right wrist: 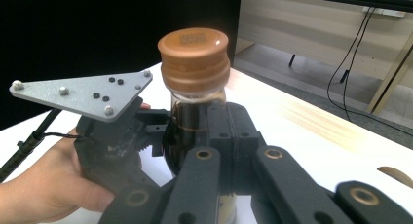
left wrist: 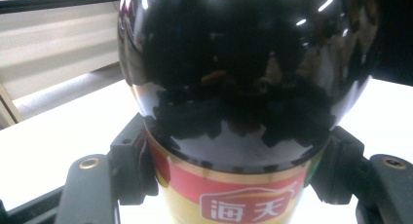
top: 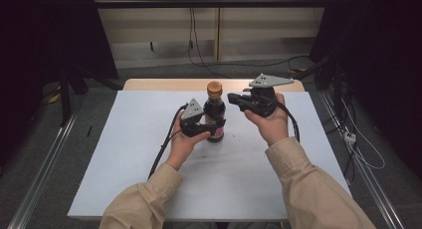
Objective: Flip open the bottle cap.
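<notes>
- Bottle point(top: 215, 114) stood upright near the middle of the table point(top: 124, 154), slightly toward the far edge. Dark glass, dark liquid, brown cap point(top: 214, 87), red-and-yellow label point(left wrist: 243, 199) low on the body.
- Left gripper point(top: 215, 124) was clamped on the bottle's lower body, at the label band. In the left gripper view both jaws pressed the bottle's sides, one each side, just above the label.
- Left hand point(top: 183, 144) held that gripper from the near-left; its cable point(top: 161, 152) trailed back along the table toward the near edge.
- Right gripper point(top: 233, 97) sat just right of the bottle, up at neck height, jaws pointing left at it. Jaws were together with nothing between them; in the right gripper view they lay side by side in front of the neck, just below the cap.
- Couldn't tell whether the right jaw tips touched the glass or sat just short of it.
- Right hand point(top: 271, 120) held that gripper from the right, grey plate point(top: 269, 80) on top.
- Both sleeves point(top: 149, 201) were tan, entering from the near edge.
- Table was white-topped with a wood strip point(top: 164, 84) at the far edge.
</notes>
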Demonstrator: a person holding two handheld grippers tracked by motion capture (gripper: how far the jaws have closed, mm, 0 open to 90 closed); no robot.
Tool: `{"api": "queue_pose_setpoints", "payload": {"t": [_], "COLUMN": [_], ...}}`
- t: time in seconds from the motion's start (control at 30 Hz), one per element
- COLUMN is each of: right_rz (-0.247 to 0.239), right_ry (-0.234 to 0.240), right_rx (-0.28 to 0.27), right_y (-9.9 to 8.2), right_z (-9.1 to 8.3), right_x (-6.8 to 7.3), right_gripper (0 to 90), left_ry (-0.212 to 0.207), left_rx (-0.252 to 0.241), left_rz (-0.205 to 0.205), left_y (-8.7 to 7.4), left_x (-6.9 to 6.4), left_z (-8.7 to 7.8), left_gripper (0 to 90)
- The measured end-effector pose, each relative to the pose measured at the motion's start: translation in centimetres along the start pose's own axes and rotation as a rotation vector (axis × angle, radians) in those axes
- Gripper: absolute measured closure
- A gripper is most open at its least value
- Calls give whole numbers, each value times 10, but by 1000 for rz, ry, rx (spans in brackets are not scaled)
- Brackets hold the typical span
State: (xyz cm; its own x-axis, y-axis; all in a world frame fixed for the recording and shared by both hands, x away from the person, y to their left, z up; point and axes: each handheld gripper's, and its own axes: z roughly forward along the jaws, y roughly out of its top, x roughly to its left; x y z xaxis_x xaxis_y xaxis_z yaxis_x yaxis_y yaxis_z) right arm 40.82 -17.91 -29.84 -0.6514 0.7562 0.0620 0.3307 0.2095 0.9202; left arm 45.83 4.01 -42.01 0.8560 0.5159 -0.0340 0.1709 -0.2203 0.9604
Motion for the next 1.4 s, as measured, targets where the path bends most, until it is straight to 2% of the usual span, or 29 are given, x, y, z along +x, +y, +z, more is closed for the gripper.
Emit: {"api": "queue_pose_setpoints", "payload": {"t": [0.03, 0.07, 0.1, 0.2, 0.23, 0.4, 0.7, 0.83, 0.97, 1.07, 1.2, 1.4], "right_rz": [-5, -7, -8, -5, -3, -17, -16, -28, -47, -54, -62, -60], "right_ry": [1, 4, 10, 15, 9, 0, 24, 15, 5, -4, -2, -10], "right_rx": [3, 1, 6, 6, 10, 17, 14, 25, 18, 26, 33, 28], "right_y": [2, 3, 5, 7, 7, 9, 13, 16, 19, 22, 23, 23], "right_z": [1, 2, 3, 5, 6, 7, 7, 9, 9, 10, 11, 11], "right_x": [0, 1, 1, 2, 2, 3, 3, 5, 5, 5, 6, 6], "right_gripper": [900, 900, 900, 900, 900, 900, 900, 900, 900, 900, 900, 900], "left_ry": [-23, 0, -23, -24, 1, 2, 3, 3, 10, 9, 10, 20], "left_rx": [-2, 1, -4, -2, 4, 4, 0, -5, 1, -13, -3, -7], "left_rz": [4, 3, 0, 3, 2, 2, 0, -8, 8, -6, 1, -14], "left_y": [0, 0, 0, 0, 0, 0, 0, -1, -2, -3, -2, -3], "left_x": [1, 0, 1, 1, 0, 0, -1, -1, -1, -1, -1, -2], "left_z": [0, 0, 0, 0, 0, 0, 0, 0, -1, -1, -1, -1], "left_gripper": [307, 307, 307, 307, 307, 307, 308, 308, 309, 312, 315, 319]}}
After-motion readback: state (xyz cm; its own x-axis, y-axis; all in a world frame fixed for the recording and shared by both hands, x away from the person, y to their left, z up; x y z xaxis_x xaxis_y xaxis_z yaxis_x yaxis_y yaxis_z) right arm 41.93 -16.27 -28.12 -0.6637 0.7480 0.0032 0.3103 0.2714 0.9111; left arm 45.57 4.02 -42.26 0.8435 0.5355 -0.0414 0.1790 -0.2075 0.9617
